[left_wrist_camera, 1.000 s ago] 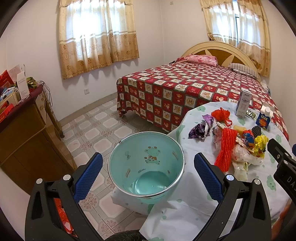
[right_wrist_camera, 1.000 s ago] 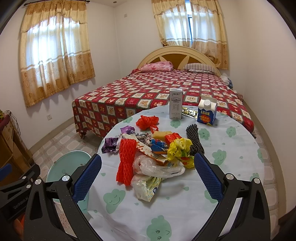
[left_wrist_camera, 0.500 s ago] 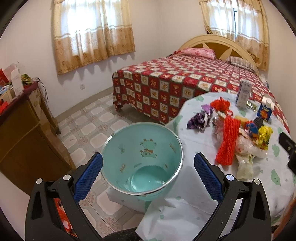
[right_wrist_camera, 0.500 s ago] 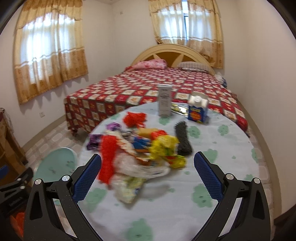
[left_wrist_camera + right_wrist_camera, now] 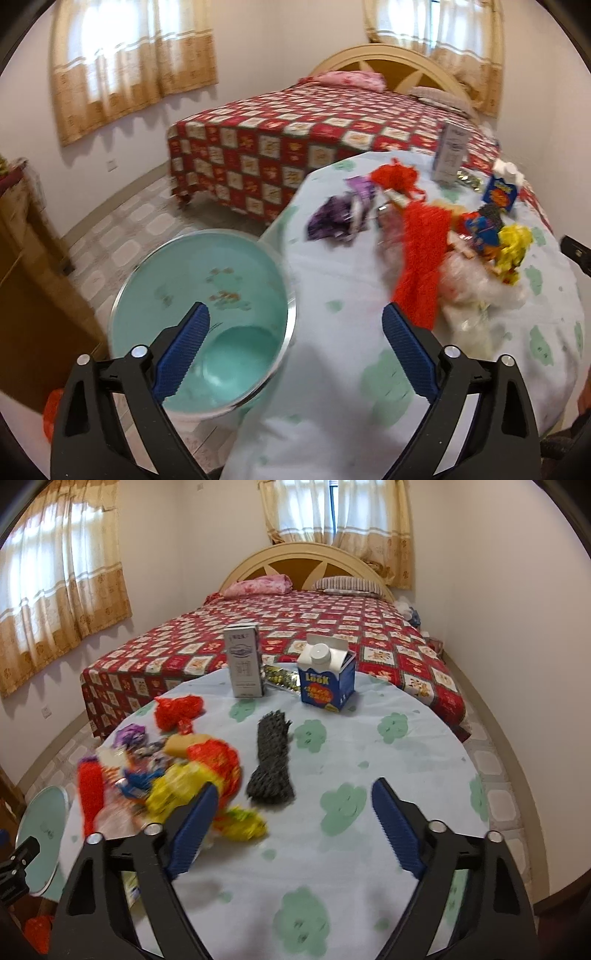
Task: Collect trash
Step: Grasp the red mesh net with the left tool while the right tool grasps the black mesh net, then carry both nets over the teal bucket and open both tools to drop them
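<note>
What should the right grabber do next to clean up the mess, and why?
Probably reach on down to the black mesh strip. The right gripper is closing but holds nothing, and that strip lies just ahead, apart from the pile, so it looks easiest to grab.

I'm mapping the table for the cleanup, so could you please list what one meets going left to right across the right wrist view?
Teal bin → red mesh → dark mesh → blue carton.

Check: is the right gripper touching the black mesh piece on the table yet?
Apart. The right wrist view shows the black mesh piece lying beyond the right gripper, bare tablecloth between the closing jaws, nothing gripped.
</note>
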Motion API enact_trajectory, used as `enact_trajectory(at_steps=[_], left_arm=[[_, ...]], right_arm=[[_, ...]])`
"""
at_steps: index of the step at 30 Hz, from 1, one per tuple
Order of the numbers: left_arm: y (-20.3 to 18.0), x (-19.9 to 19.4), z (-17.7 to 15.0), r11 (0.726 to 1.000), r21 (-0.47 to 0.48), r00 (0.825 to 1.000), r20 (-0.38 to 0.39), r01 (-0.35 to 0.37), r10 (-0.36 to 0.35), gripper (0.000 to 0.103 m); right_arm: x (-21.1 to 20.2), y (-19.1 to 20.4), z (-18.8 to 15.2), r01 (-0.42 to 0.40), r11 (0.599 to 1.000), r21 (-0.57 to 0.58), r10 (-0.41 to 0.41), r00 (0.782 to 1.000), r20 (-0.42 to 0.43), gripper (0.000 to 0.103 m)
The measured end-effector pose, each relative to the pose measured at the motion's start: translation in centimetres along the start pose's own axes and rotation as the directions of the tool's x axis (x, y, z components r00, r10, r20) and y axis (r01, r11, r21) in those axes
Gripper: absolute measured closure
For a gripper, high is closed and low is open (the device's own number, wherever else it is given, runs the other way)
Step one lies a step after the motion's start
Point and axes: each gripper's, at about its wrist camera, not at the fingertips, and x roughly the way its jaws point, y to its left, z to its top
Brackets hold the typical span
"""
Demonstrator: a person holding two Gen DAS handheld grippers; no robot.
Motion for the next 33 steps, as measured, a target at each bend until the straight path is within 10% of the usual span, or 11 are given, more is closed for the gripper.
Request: enact_trajectory(at_steps=[14,18,21,33], left_arm=[[-5.9,5.6,2.2,0.984,0.091,0.988,-0.056,0.150,-0.145,0.024],[-6.3,7.0,2.0,0.972,0.065,0.971,-0.097,0.226,-0.219,0.052],[-6.3,7.3,2.2,0.957,0.034,0.954,-0.101,0.288,-0.283,0.079],[-3.7,1.8,3.9,0.973,0.054,0.974,0.024,0.226,-0.227,0.082]], right_arm=[[11.2,-0.4,1.3,-0.085,0.995,0.049,0.094,0.970,-0.224,0.047],[12.5,-0.3,0.8,-0.146,0.987,0.073,0.161,0.951,-0.265,0.071],[12.1,-0.2,0.9,-0.168,0.984,0.064,0.178,0.951,-0.254,0.090],[2.9,-0.7,4.3,-0.111,0.994,0.021,0.112,0.993,-0.024,0.092]])
